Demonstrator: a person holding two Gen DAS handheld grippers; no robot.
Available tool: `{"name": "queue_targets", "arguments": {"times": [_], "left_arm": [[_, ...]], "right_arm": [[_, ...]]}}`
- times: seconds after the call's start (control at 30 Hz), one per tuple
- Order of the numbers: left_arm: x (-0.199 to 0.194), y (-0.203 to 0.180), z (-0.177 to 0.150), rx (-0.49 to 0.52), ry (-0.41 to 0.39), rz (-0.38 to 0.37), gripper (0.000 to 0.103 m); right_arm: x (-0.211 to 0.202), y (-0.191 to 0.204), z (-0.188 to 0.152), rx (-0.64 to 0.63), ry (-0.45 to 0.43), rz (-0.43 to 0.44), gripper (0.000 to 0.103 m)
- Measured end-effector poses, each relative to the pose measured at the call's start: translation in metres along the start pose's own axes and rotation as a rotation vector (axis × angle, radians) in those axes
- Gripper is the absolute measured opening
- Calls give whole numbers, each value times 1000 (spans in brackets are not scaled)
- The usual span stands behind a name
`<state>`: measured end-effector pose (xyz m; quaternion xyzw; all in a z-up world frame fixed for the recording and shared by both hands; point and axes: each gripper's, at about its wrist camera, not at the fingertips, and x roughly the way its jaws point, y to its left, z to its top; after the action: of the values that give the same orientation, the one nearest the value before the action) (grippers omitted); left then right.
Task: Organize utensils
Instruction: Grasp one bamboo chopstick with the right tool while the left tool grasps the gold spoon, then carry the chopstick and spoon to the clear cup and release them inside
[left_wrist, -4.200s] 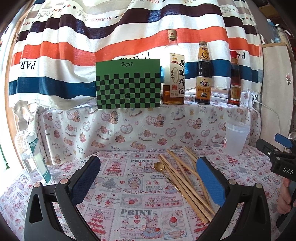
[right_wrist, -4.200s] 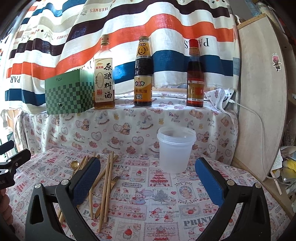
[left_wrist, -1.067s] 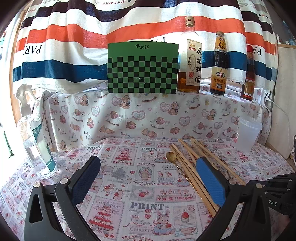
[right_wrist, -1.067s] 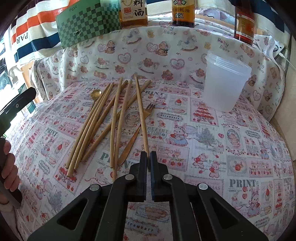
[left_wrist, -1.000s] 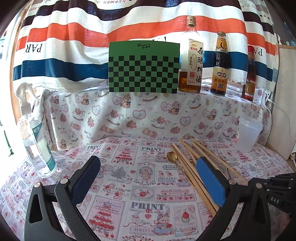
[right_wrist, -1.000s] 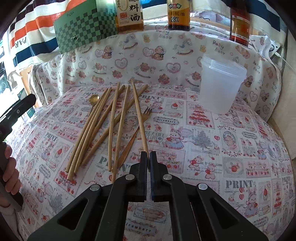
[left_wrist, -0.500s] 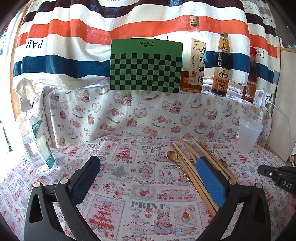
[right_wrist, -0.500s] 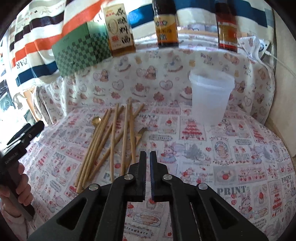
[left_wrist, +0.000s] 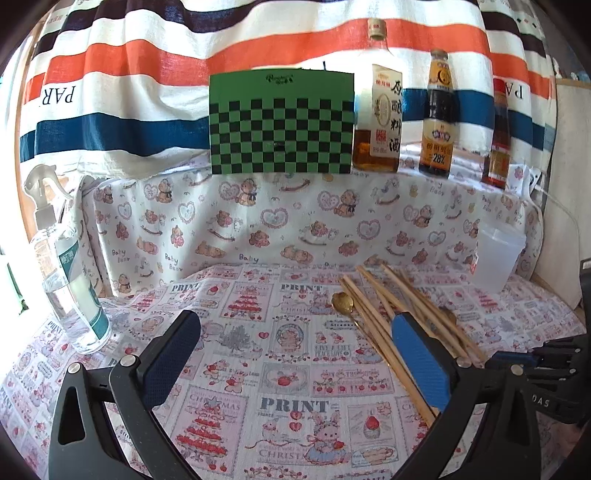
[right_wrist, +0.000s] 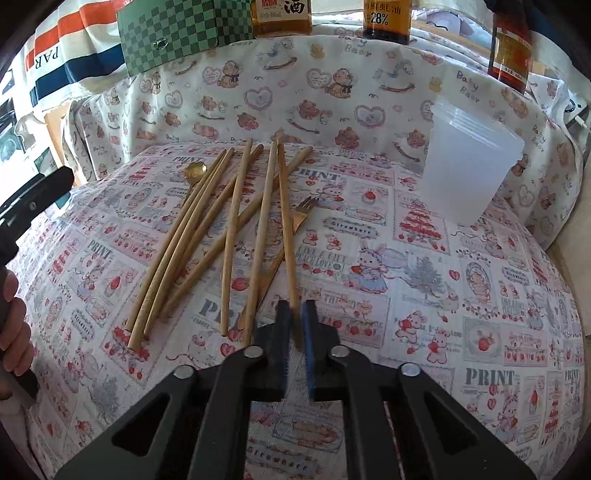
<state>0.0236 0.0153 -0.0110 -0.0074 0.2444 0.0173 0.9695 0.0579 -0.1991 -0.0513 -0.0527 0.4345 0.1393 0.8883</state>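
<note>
My right hand-held gripper (right_wrist: 294, 314) is nearest, pointing steeply down at the table (right_wrist: 480, 295). Its jaws are closing, with a narrow gap left, and the near end of one chopstick (right_wrist: 286, 229) sits in that gap. I cannot tell whether the pads are pressing on it yet. My left hand-held gripper (left_wrist: 295, 347) hovers over the left half of the table with its jaws wide apart and nothing between them.

Beyond the right fingertips the remaining chopsticks (right_wrist: 207, 236) lie fanned and crossing on the printed cloth. A gold fork (right_wrist: 301, 218) lies under them, and a gold spoon (right_wrist: 195, 171) at the far left of the pile. The translucent cup (right_wrist: 469, 173) stands upright, far right, well apart from the pile.

Assessment: the chopstick is light, stiff, thin and smooth, so it may roll or pivot in the pads. Holding it at the near end leaves a long lever, which will swing. A firm, square pinch is advisable. The cup is light and could tip when struck.
</note>
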Motion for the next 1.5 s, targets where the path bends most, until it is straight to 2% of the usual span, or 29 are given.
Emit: {"name": "queue_targets", "arguments": {"times": [0.07,0.13,0.2,0.33,0.47,0.5,0.53,0.57,0.63,0.73,0.8,0.87,0.97,1.0,1.03,1.1,1.2,1.27,1.33,1.4,1.5], "left_arm": [[9,-5,-2,39,64,10,103],[13,-4,-3,41,80,4,103],[16,1,-2,18,92,-13,103],[33,10,7,-94,204,-59,103],[60,1,30,-112,295,-57,100],[67,1,35,-134,303,-73,91],[75,1,40,-166,316,-86,77],[84,1,44,-198,329,-101,70],[104,0,49,-225,366,-101,49],[138,-7,50,-198,447,-65,40],[157,-8,46,-208,496,-89,39],[169,-5,41,-261,528,-145,38],[172,-6,41,-279,505,-138,38],[173,-8,41,-271,512,-144,34],[174,-12,40,-254,521,-149,23],[173,-25,41,-161,525,-102,9],[171,-38,40,-102,521,-112,9],[167,-38,42,-122,509,-112,3],[160,-35,49,-159,498,-158,1],[148,-34,59,-159,469,-193,1],[122,-39,75,-108,396,-181,1]], "right_arm": [[0,-6,2,27,-2,-1,6],[-4,-12,1,60,-16,1,5],[-16,-20,1,91,-79,1,5],[-53,-36,3,145,-238,34,5],[-71,-45,5,188,-312,55,5],[-74,-47,5,197,-327,58,5],[-76,-47,5,204,-339,55,5],[-79,-49,5,212,-354,57,5],[-85,-51,4,215,-376,61,5],[-89,-55,4,216,-387,42,5],[-89,-58,4,230,-382,57,5],[-89,-59,4,227,-373,55,5],[-87,-58,5,222,-363,59,5],[-86,-58,5,222,-359,59,5],[-86,-58,5,222,-356,55,5],[-84,-58,5,220,-346,59,5],[-83,-57,4,217,-341,56,5],[-82,-56,4,213,-345,52,5],[-81,-56,4,213,-340,42,5],[-79,-58,4,221,-331,54,5],[-81,-59,4,222,-339,57,5]]}}
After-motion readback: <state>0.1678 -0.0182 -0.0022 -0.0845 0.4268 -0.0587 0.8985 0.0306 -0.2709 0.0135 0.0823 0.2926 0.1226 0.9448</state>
